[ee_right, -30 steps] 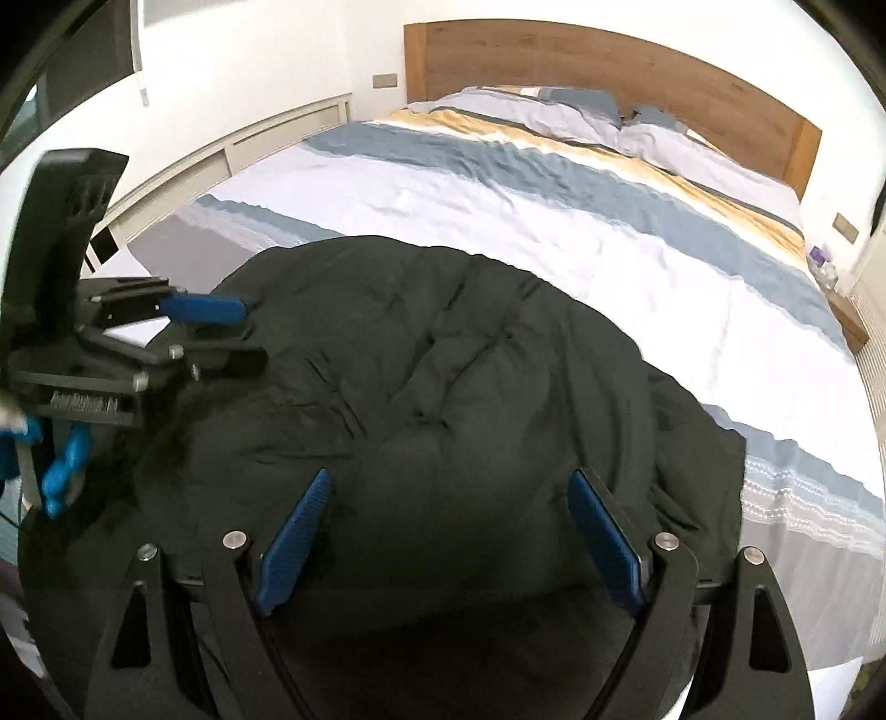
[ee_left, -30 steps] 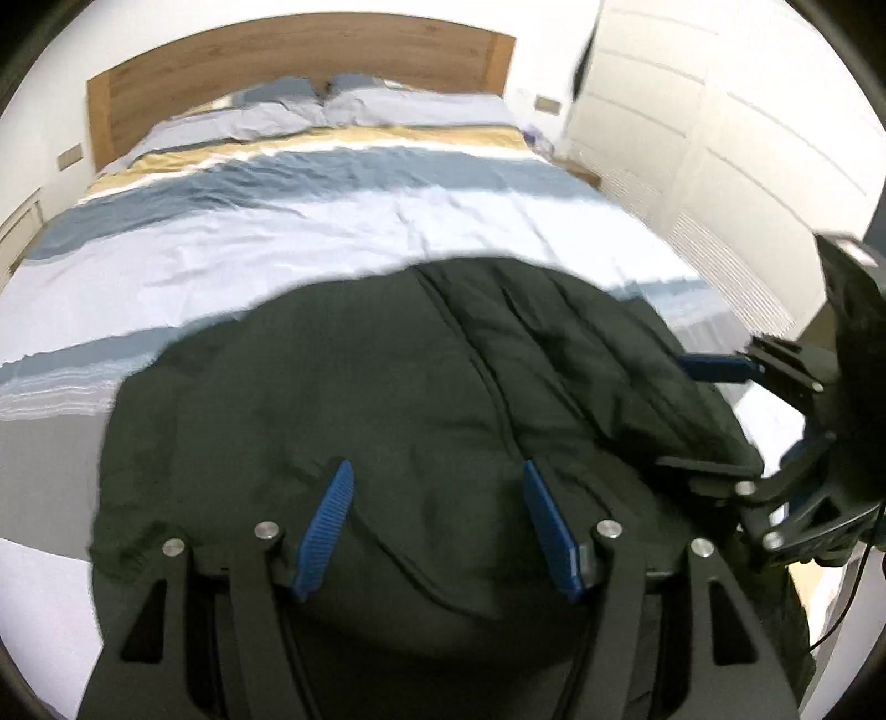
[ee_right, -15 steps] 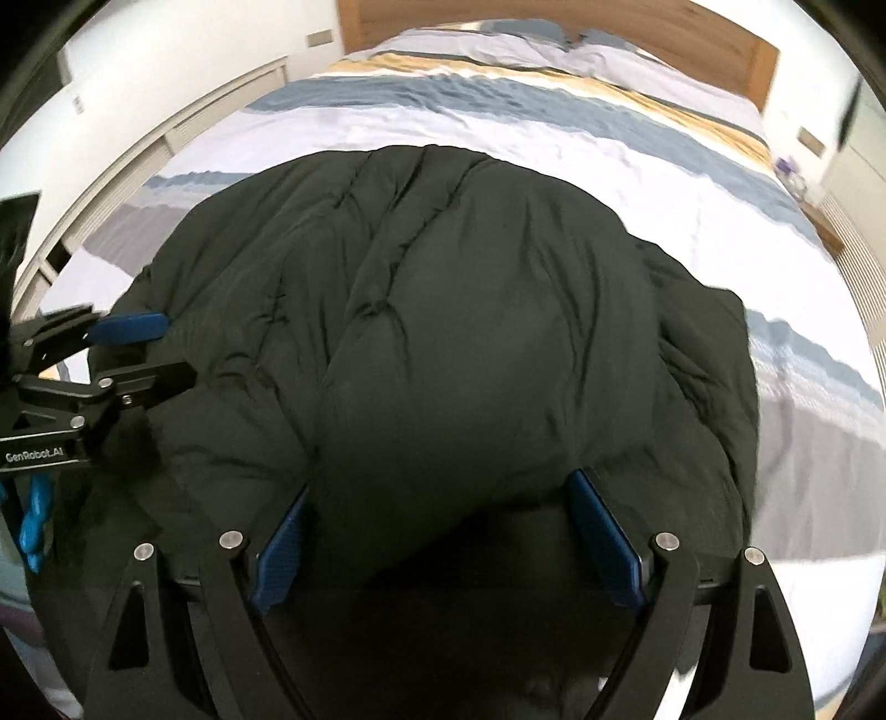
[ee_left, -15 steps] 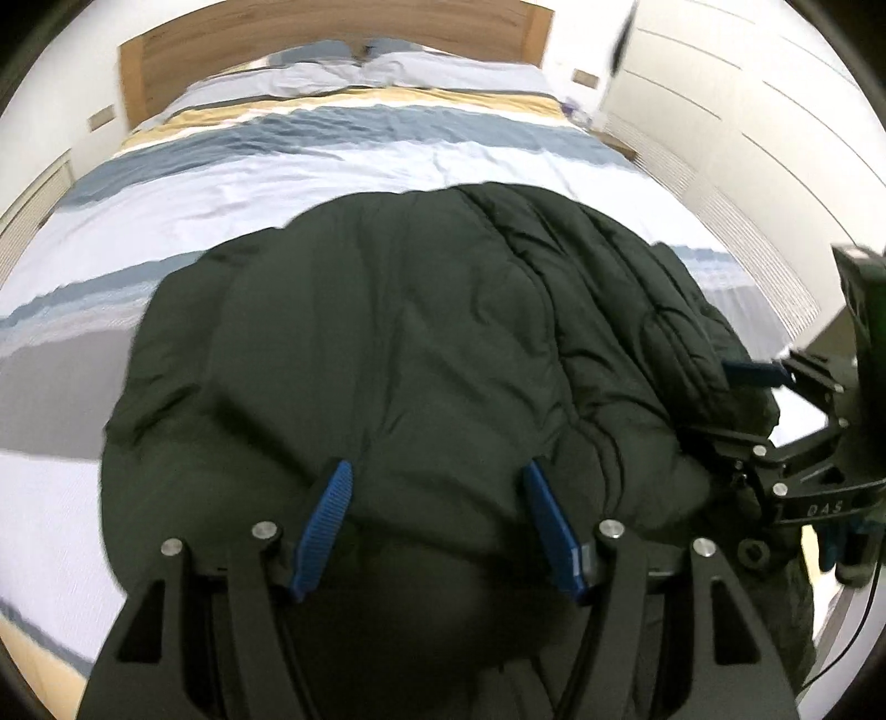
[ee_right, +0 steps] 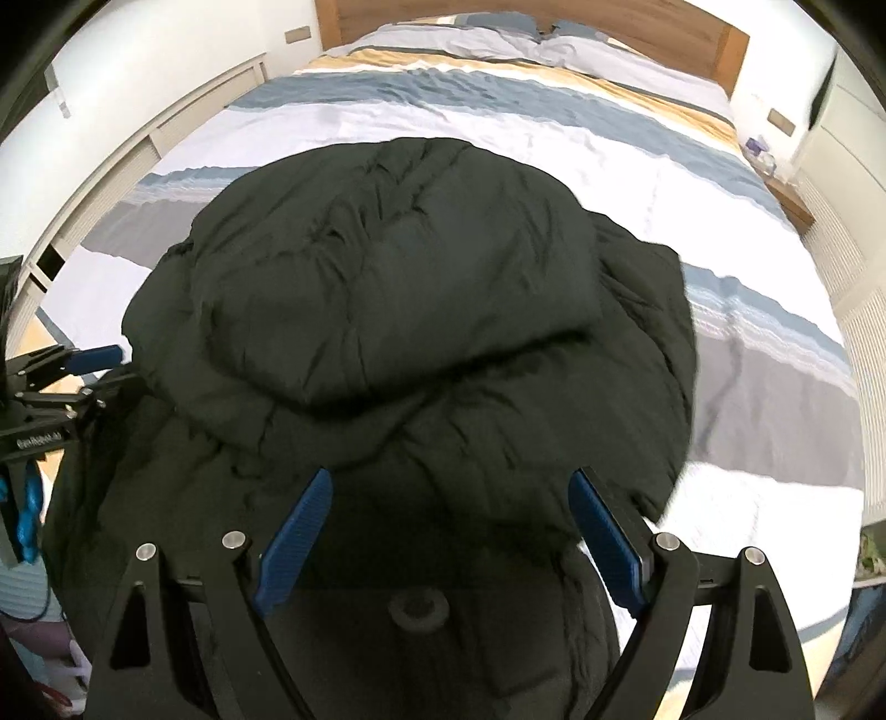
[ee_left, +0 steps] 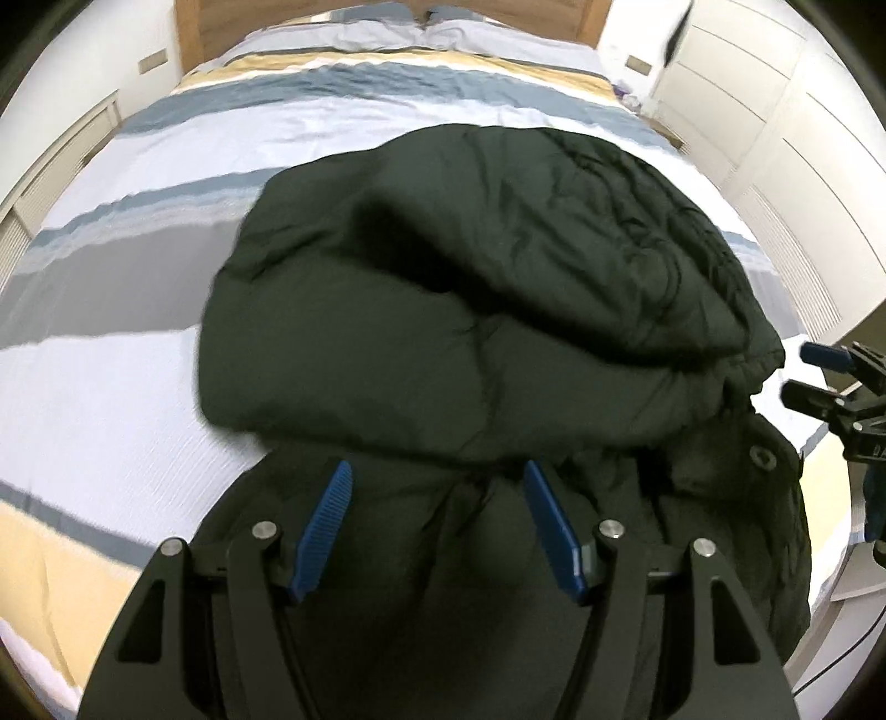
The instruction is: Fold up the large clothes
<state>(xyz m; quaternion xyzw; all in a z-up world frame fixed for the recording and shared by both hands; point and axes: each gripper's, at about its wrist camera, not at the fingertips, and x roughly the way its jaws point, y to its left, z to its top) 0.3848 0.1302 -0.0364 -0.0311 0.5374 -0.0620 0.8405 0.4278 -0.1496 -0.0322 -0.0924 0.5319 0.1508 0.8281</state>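
A large dark green puffer jacket (ee_left: 470,310) lies on the striped bed, its far part folded back toward me in a thick puffy layer; it also shows in the right wrist view (ee_right: 398,310). My left gripper (ee_left: 437,487) is open, its blue pads above the jacket's near part, holding nothing. My right gripper (ee_right: 448,493) is open wide over the jacket's near edge, holding nothing. Each gripper shows at the other view's side: the right one (ee_left: 814,376), the left one (ee_right: 94,365).
The bed (ee_left: 111,399) has a white, blue, grey and yellow striped cover, pillows and a wooden headboard (ee_right: 664,27). White wardrobe doors (ee_left: 803,138) stand on the right. A low white cabinet (ee_right: 166,122) runs along the left. A nightstand (ee_right: 792,199) is by the headboard.
Both grippers dropped and pulled back toward the near edge of the bed. The jacket's folded top layer now lies settled on the lower part. Both grippers stayed open.
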